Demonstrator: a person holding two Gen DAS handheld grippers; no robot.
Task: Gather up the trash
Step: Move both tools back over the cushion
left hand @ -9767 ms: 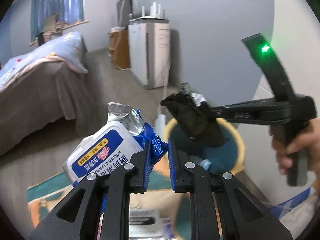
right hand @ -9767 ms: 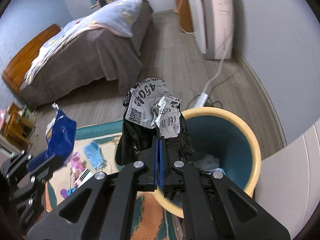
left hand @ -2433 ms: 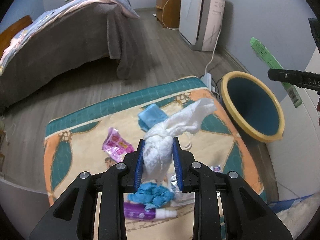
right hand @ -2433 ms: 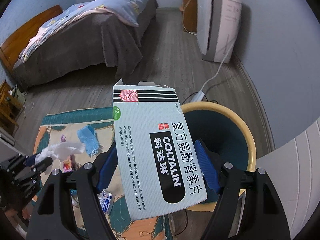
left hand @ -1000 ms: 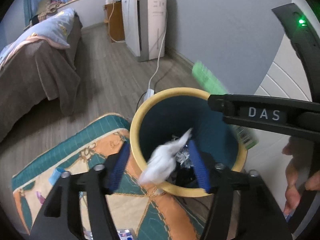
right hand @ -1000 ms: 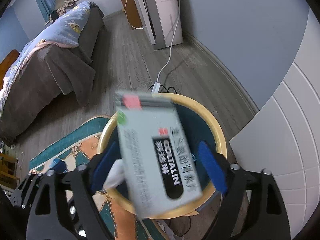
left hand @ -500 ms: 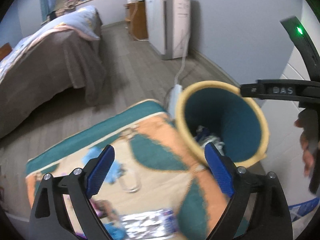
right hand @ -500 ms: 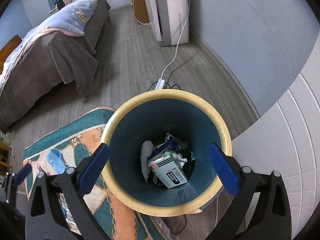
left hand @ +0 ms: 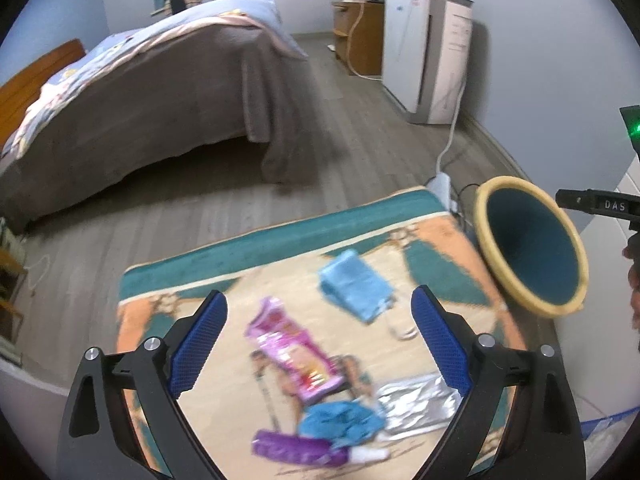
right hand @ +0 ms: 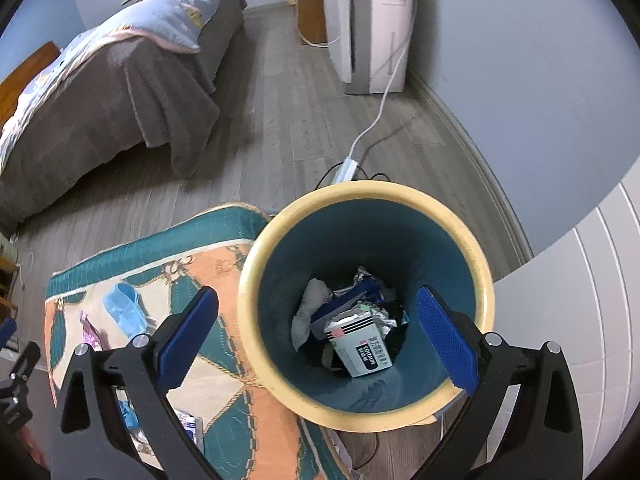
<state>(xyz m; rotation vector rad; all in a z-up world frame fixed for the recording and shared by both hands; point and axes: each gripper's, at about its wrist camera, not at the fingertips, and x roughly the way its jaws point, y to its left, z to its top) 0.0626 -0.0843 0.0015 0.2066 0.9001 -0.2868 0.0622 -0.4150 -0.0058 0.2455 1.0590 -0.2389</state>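
Right wrist: "COLTALIN" box (right hand: 362,350) inside bin (right hand: 472,256), both grippers' jaws spread, empty.

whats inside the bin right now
In the bin: a white medicine box on top, a white tissue, a blue wrapper and crumpled foil. Whatever lies beneath them is covered.
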